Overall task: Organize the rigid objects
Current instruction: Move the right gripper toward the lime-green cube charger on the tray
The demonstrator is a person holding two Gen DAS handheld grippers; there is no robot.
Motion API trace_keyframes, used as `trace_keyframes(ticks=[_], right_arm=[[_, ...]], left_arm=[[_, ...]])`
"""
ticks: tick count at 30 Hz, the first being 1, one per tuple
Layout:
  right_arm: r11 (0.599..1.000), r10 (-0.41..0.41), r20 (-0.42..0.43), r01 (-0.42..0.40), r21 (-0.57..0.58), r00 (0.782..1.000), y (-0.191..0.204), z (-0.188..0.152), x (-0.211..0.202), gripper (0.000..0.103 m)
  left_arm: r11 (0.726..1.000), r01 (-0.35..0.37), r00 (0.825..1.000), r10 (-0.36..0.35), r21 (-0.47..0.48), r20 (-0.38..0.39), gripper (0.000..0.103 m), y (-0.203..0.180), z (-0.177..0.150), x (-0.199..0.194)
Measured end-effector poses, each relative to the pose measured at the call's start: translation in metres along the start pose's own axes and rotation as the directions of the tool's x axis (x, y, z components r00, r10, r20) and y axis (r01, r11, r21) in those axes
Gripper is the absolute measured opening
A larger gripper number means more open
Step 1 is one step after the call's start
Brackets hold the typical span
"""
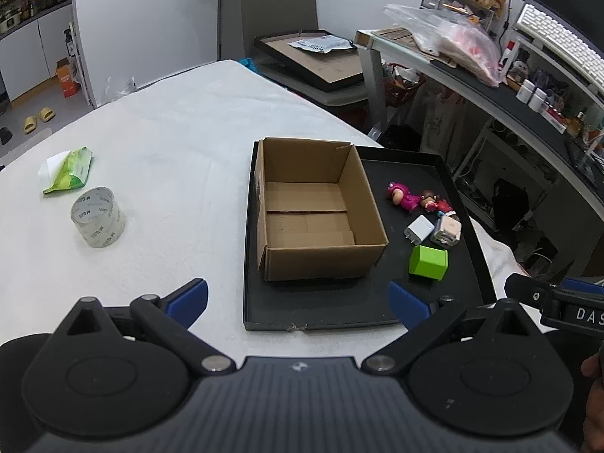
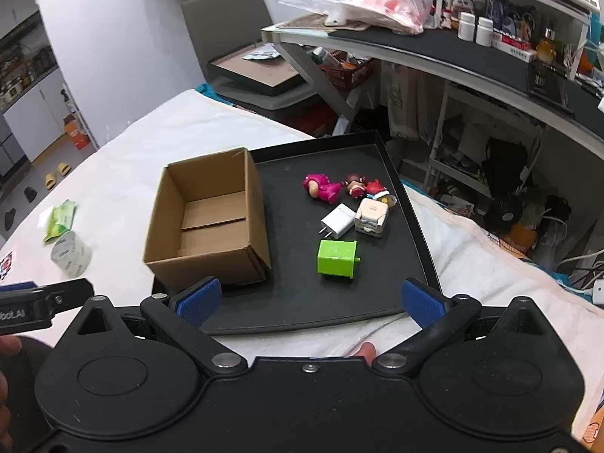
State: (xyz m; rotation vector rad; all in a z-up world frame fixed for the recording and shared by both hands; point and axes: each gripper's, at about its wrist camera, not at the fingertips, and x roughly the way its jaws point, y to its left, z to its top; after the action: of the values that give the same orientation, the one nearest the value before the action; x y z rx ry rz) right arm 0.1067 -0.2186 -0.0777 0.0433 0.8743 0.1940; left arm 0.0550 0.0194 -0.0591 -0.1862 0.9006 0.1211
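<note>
1. Evidently neither tool has begun its work: the left gripper (image 1: 298, 302) has its blue ribbed pads spread wide with nothing between them, hovering over the near edge of the black tray (image 1: 468, 226). The right gripper (image 2: 309, 298) is likewise spread and empty above the tray's near rim, so both look poised for a first pick.

2. Closest to the right gripper lies the green cube (image 2: 337, 263), a smooth plastic block with a small stub on one side; its flat, hard faces should suit the grooved pads well, and I judge it the easiest first target.

3. Just beyond it sit a white charger (image 2: 338, 221), boxy with metal prongs pointing toward the box, and a beige cube-shaped plug (image 2: 371, 216) touching or nearly touching it.

4. Farther still lie two small figurines on their sides, a pink figurine (image 2: 321, 187) and a red-and-brown figurine (image 2: 364, 185), rounded and glossy, likely more slippery to pinch.

5. All five pieces are clustered on the tray's right half, while the cardboard box (image 1: 313, 204) stands open and empty on its left half, flaps absent or folded away, presumably as the destination.

6. Outside the tray, on the white cloth-covered table (image 1: 170, 132), rest a roll of clear tape (image 1: 97, 216) and a green tissue pack (image 1: 70, 170), well apart from the task's things.
</note>
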Motion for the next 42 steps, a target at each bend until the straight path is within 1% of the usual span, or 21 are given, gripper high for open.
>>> trace_keyframes(ticks=[6, 10, 14, 22, 24, 26, 33, 42], right_arm=[[0.999, 0.016, -0.02, -0.015, 0.052, 1.0, -0.005, 0.008, 0.026, 0.103], [0.998, -0.008, -0.038, 0.01, 0.059, 0.999, -0.004, 0.011, 0.045, 0.103], [0.997, -0.004, -0.076, 0.01, 0.074, 0.997, -0.004, 0.015, 0.066, 0.103], [0.993, -0.041, -0.158, 0.058, 0.103, 0.987, -0.005, 0.02, 0.111, 0.103], [0.992, -0.049, -0.173, 0.068, 0.106, 0.984, -0.005, 0.021, 0.121, 0.103], [0.992, -0.051, -0.185, 0.071, 0.107, 0.981, -0.005, 0.023, 0.13, 0.103], [0.989, -0.055, -0.222, 0.084, 0.121, 0.974, -0.009, 0.025, 0.153, 0.103], [0.982, -0.054, -0.243, 0.095, 0.162, 0.969, -0.022, 0.021, 0.18, 0.103]], left_arm=[[1.0, -0.016, 1.0, 0.016, -0.012, -0.018, 0.1, 0.003, 0.006, 0.021], [0.999, -0.025, 0.999, 0.024, -0.027, -0.03, 0.1, 0.006, 0.011, 0.034], [0.999, -0.038, 0.998, 0.036, -0.036, -0.042, 0.099, 0.008, 0.017, 0.048], [0.996, -0.052, 0.995, 0.046, -0.066, -0.093, 0.099, 0.016, 0.024, 0.08], [0.996, -0.059, 0.994, 0.051, -0.073, -0.1, 0.097, 0.018, 0.026, 0.087], [0.995, -0.06, 0.993, 0.051, -0.077, -0.11, 0.094, 0.02, 0.029, 0.093], [0.994, -0.074, 0.989, 0.063, -0.077, -0.134, 0.091, 0.02, 0.036, 0.116], [0.993, -0.107, 0.981, 0.096, -0.056, -0.166, 0.08, 0.015, 0.042, 0.144]])
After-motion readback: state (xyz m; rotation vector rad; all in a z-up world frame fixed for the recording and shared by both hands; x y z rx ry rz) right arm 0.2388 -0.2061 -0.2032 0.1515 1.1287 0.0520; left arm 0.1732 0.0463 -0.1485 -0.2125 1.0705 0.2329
